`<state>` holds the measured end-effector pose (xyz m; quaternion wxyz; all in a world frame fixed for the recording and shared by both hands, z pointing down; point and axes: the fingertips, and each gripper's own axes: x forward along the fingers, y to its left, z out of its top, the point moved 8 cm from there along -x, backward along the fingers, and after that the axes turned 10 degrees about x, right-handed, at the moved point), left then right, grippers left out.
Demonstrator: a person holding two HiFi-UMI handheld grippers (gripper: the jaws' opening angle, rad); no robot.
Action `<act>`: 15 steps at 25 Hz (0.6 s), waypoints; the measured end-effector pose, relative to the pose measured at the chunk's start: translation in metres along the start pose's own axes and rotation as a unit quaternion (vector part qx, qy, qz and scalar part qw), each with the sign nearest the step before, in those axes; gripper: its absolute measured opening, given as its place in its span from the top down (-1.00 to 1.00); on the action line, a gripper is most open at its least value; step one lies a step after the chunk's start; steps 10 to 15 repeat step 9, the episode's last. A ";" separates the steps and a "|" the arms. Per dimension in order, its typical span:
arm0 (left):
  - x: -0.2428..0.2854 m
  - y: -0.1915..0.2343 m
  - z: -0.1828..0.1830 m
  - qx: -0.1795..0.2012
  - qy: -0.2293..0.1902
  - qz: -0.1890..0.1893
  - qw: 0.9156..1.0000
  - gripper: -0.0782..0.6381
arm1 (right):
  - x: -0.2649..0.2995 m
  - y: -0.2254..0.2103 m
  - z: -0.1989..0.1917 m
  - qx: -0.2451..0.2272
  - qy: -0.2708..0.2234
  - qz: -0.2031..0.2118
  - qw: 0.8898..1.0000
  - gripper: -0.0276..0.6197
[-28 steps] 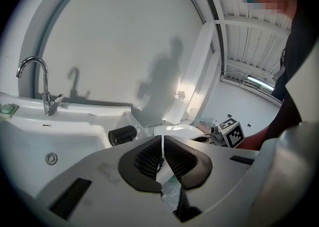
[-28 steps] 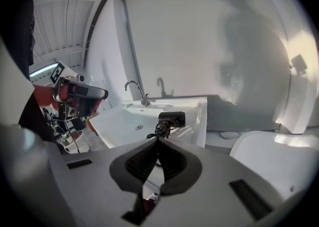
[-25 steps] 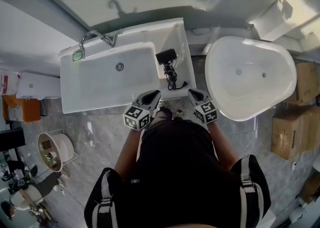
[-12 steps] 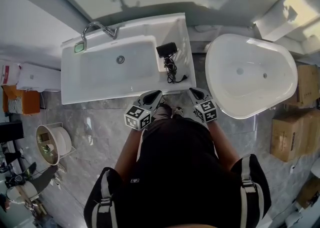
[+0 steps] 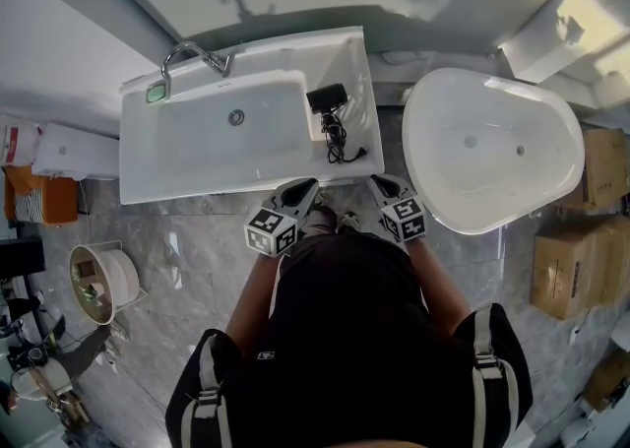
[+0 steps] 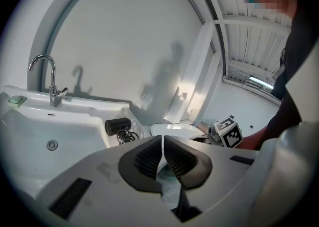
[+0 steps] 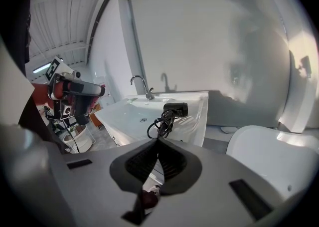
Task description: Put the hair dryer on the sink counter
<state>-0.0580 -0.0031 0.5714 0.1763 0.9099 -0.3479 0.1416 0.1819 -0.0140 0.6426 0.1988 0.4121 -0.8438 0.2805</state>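
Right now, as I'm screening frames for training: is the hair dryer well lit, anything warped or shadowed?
Head view: hair dryer sharp, evenly lit on the sink counter; glare upper right. Left gripper view: fisheye bends wall lines, corners dark, faucet shadow on the wall. Right gripper view: same curvature, soft person-shaped shadow on the wall.

Black shirt (image 5: 345,328), pale shoulder straps (image 5: 209,382). Grey left gripper (image 5: 307,184) and right gripper (image 5: 379,181): black ribbed pads (image 6: 148,158), black-and-white marker cubes (image 5: 271,230) behind.
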 end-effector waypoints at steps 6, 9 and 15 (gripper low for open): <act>0.000 0.001 0.002 -0.002 -0.001 0.001 1.000 0.72 | -0.001 -0.001 -0.002 -0.005 0.006 -0.003 1.000 0.73; 0.001 0.002 0.002 -0.003 -0.002 0.001 1.000 0.72 | -0.001 -0.003 -0.003 -0.003 0.008 -0.005 1.000 0.73; 0.001 0.002 0.002 -0.003 -0.002 0.001 1.000 0.72 | -0.001 -0.003 -0.003 -0.003 0.008 -0.005 1.000 0.73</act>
